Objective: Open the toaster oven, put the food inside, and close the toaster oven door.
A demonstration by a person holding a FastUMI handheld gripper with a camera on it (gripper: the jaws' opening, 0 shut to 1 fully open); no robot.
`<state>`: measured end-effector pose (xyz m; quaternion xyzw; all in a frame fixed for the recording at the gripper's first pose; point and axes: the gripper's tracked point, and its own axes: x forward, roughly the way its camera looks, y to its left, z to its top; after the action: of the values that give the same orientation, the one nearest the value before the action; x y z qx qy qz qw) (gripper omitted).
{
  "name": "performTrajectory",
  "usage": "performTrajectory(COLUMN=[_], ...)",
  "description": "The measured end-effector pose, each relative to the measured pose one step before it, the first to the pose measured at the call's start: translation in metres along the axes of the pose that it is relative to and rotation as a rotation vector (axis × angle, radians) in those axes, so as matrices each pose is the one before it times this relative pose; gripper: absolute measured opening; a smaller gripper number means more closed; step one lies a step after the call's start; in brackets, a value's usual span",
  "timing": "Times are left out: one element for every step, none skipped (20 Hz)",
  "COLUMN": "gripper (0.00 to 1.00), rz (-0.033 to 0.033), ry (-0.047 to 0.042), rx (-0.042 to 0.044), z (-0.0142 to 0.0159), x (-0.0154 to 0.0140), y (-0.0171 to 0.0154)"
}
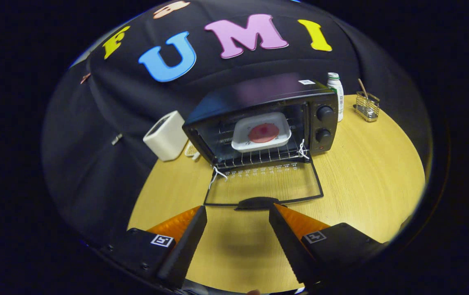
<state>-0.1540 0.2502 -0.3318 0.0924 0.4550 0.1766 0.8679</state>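
Inside open toaster oven (259, 119), food (263, 132); tongs (237, 213) apart.

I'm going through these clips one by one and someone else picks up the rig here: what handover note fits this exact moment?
Gripper: open, holding nothing, its fingers either side of the door handle without touching it.
Toaster oven: on the wooden table, glass door folded fully down flat.
Food: on a white tray, already on the rack inside.
Done: door opened, food loaded.
Left: lift the door by the handle and shut it.
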Motion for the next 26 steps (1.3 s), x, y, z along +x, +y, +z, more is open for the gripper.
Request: performTrajectory(gripper=[0.99, 0.99, 0.99, 0.99, 0.99, 0.99, 0.99, 0.99, 0.99, 0.99, 0.99, 0.99, 0.99, 0.99, 0.99, 0.99, 0.99, 0.99, 0.99, 0.99, 0.99, 0.98, 0.99, 0.98, 0.98, 0.98], rz=[-0.01958, -0.01726, -0.01303, -0.01416, -0.01586, -0.01534, -0.01440, -0.01170, -0.01208, -0.01084, -0.01116, -0.01115, -0.01307, -0.01077, -0.00949, -0.00969, -0.00844, -0.01037, -0.01395, -0.01147, -0.00820, -0.01222, -0.01374, -0.01089, -0.00522, -0.00165], ry=[0.02548, 0.02330, 0.02011, 0.01861, 0.01340, 0.01237, 0.01142, 0.01003, 0.00565, 0.00486, 0.00836, 0.00455, 0.00411, 0.00386, 0.00096, 0.00250, 0.00328, 0.00668, -0.02239, 0.00306, -0.01197, 0.00153, 0.00672, 0.00180, 0.00086, -0.00188], rx=[-0.04154, -0.02769, -0.01329, -0.00809, -0.00610, -0.00089, -0.00095, 0.00177, 0.00017, 0.00360, 0.00700, 0.00687, 0.00607, 0.00665, 0.00473, 0.00165, 0.00207, 0.00185, -0.00308, -0.00544, -0.01092, 0.00377, 0.01599, 0.01154, 0.00714, 0.00025], z=[-0.01286, -0.01268, -0.00995, -0.00859, -0.00616, -0.00473, -0.00327, -0.00213, -0.00006, 0.00012, -0.00076, 0.00076, 0.00053, 0.00106, 0.00085, 0.00061, 0.00012, -0.00086, 0.00544, 0.00076, 0.00429, 0.00166, 0.00015, 0.00114, 0.00016, 0.00002], x=[0.00758, 0.00699, 0.00694, 0.00770, 0.00739, 0.00609, 0.00611, 0.00526, 0.00567, 0.00552, 0.00454, 0.00463, 0.00463, 0.00389, 0.00359, 0.00413, 0.00375, 0.00400, 0.00262, 0.00390, 0.00286, -0.00016, 0.00168, 0.00001, 0.00001, -0.00089], y=[-0.00207, -0.00192, -0.00114, -0.00168, -0.00271, -0.00190, -0.00200, -0.00031, -0.00101, -0.00030, -0.00053, -0.00081, -0.00120, -0.00107, -0.00079, -0.00087, -0.00090, -0.00161, -0.00233, -0.00100, -0.00077, -0.00060, 0.00022, 0.00034, -0.00017, 0.00049])
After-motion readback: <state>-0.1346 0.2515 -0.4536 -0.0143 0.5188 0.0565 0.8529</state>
